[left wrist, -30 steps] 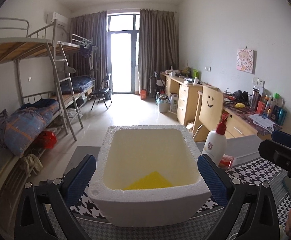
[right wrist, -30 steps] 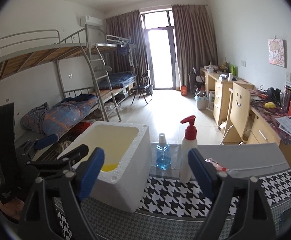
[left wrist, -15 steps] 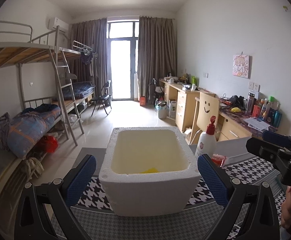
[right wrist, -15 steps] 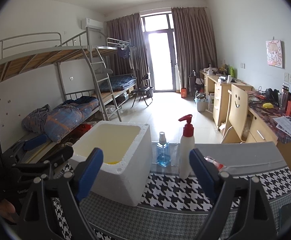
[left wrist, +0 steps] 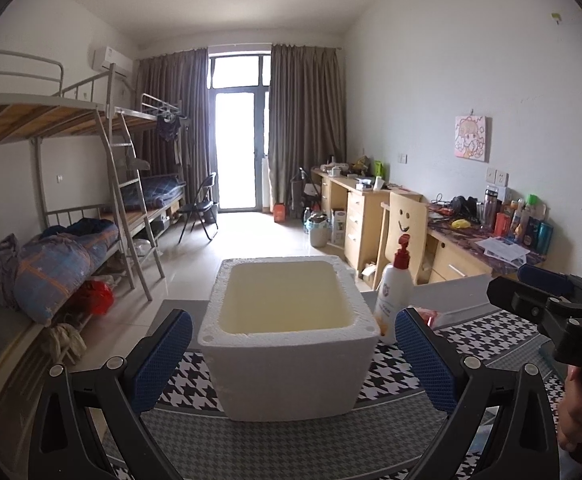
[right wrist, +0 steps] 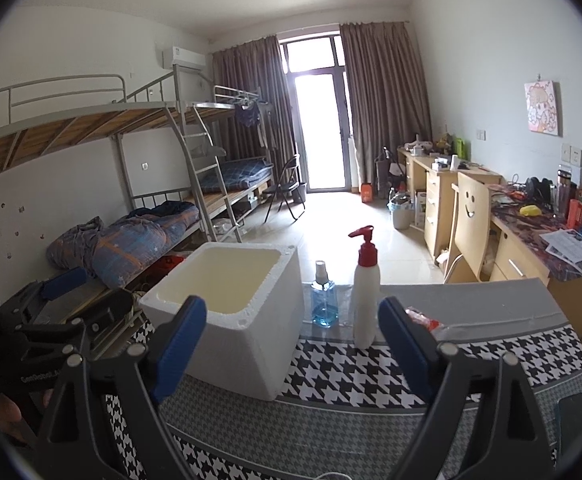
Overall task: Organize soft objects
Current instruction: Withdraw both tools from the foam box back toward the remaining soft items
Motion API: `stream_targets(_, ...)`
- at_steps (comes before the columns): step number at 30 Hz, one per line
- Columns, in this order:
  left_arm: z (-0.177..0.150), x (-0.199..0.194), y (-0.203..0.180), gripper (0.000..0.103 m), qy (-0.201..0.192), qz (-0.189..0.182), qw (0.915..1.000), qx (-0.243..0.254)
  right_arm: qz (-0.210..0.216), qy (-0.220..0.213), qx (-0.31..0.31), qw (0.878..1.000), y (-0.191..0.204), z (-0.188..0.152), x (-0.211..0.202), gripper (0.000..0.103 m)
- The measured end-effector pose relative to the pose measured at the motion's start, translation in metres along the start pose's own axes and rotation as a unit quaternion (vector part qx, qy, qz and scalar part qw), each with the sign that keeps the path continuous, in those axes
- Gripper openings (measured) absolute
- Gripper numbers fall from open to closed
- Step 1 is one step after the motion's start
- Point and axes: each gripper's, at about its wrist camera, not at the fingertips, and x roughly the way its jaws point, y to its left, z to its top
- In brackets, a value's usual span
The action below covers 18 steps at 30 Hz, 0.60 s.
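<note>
- Nearest me, at the bottom of the left wrist view, my left gripper (left wrist: 293, 354) has its jaws spread wide with nothing between the blue ribbed pads; the box sits beyond them, untouched.
- My right gripper (right wrist: 293, 344) stands just as wide at the bottom of its own view, and it is empty too.
- Under both lies the table (right wrist: 371, 420), covered in a woven grey cloth with a bold black-and-white houndstooth band.
- At centre frame stands the foam box (left wrist: 291, 364), a chunky white rectangular tub of grainy polystyrene with a pale yellowish inside. From this low angle I cannot see its floor, so I cannot tell what soft objects it already holds.
- No loose soft object shows on the table, so I judge the sorting either nearly finished or waiting on items out of frame.
- Just right of the box stands a smooth white pump bottle (right wrist: 365, 304) with a red head; a clear blue spray bottle (right wrist: 324, 300) stands between the two, slightly behind.
- A crinkly red packet (right wrist: 423, 319) lies beside the pump bottle.
</note>
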Motion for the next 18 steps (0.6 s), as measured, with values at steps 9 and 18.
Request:
stream_targets(9, -0.01, -0.014, -0.006, 0.102, -0.011, 0.002, 0.9999, 0.002, -0.005, -0.015, -0.008, 1.0, 0.0, -0.012, -0.017, 0.09)
stream_targets(18, -0.021, -0.026, -0.009, 0.102, -0.022, -0.001, 0.9997, -0.003, -0.002, -0.03, -0.003, 1.0, -0.004, -0.021, -0.037, 0.09)
